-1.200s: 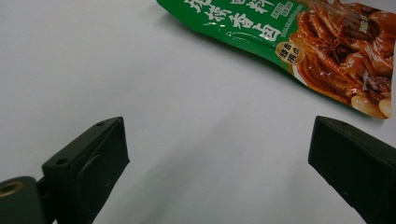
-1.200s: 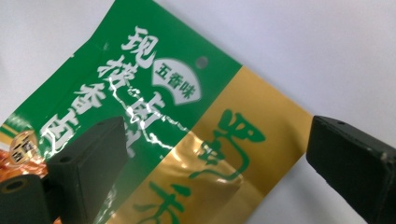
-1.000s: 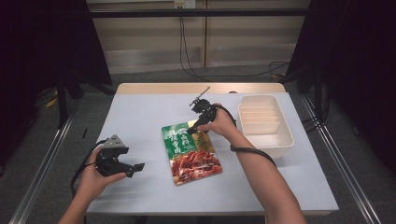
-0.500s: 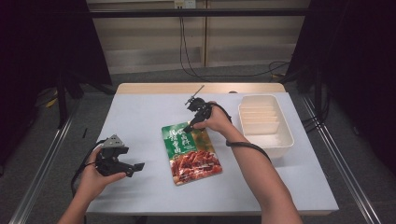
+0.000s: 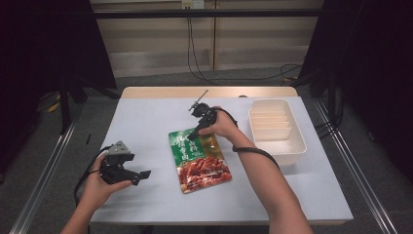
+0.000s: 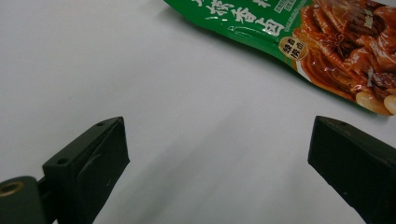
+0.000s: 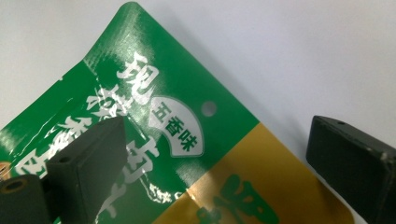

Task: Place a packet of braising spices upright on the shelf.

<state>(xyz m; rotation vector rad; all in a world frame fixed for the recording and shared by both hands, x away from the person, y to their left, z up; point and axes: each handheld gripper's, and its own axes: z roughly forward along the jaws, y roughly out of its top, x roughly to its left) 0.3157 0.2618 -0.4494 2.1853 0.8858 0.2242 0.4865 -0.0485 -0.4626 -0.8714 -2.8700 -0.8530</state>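
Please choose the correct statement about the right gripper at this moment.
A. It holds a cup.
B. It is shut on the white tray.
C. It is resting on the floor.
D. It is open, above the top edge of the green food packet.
D: the right gripper has its jaws wide apart over the top edge of the green food packet, not clamped on it.

left gripper (image 6: 219, 154): jaws wide apart, nothing between them | below: bare white table (image 6: 140, 84) | far right: green food pouch (image 6: 299, 32) lying flat, well beyond the jaws
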